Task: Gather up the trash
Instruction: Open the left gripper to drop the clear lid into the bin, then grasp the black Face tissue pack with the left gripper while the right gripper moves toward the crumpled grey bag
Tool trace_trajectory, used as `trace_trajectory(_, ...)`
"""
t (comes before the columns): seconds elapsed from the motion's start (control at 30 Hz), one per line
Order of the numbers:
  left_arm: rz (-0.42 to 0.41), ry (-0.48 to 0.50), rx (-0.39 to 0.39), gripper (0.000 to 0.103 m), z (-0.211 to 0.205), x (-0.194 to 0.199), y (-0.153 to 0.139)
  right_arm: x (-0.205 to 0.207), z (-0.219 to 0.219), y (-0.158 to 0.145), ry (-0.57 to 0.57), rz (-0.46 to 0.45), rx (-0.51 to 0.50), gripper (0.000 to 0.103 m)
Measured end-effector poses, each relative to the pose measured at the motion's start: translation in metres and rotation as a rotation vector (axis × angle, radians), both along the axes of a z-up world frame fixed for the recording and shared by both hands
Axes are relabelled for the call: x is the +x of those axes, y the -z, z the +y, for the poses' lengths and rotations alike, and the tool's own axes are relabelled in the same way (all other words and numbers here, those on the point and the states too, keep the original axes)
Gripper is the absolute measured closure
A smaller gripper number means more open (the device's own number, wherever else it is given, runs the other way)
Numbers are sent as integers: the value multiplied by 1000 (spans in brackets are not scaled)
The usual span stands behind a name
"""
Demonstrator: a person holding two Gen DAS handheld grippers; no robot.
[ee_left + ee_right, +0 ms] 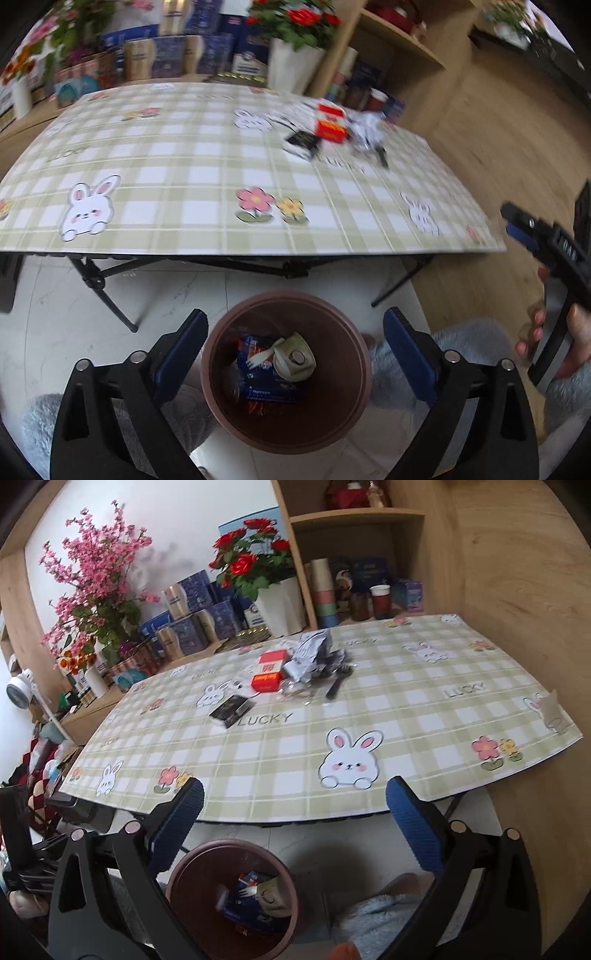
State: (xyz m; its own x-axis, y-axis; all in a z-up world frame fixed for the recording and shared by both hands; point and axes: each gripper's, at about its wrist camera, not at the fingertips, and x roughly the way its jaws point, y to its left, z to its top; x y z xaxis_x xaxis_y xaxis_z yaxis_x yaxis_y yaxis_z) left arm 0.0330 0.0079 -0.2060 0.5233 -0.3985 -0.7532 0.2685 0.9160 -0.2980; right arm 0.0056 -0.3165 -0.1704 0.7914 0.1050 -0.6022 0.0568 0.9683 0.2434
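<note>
Brown bin (pixel 286 373) sits on the floor below the worktop (pixel 207 177) edge, wrappers inside partly shadowed. Left tool (pixel 295 354) spread wide, empty, above it; right tool (pixel 295 830) likewise released. Remaining trash (pixel 295 668) far on worktop, blurred.

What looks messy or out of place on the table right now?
A cluster of litter sits at the far side of the table: a red box, crumpled silver wrapper, small black box and a black utensil. Nothing looks spilled.
</note>
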Motion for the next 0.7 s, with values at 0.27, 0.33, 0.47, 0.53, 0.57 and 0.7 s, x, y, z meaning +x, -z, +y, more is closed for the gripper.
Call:
trace_trajectory(0.27,-120,-93,31,6,22,-3,-24,1,1,-3,13,-15,-8,6)
trace_trajectory(0.33,-146,-113,37,6,27,-4,-28,1,3,-3,7,-15,-13,6)
trace_trajectory(0.47,-170,-140,43,6,34,-4,-32,2,12,-3,-4,-13,-43,6)
trace_trajectory(0.53,-172,-145,47,6,35,-3,-31,3,15,-2,-9,-10,-49,6)
trace_trajectory(0.57,-173,-146,51,6,36,-3,-31,3,16,-1,-11,-8,-51,6)
trace_trajectory(0.7,-171,-140,60,6,35,-2,-27,6,19,4,-14,7,-52,6)
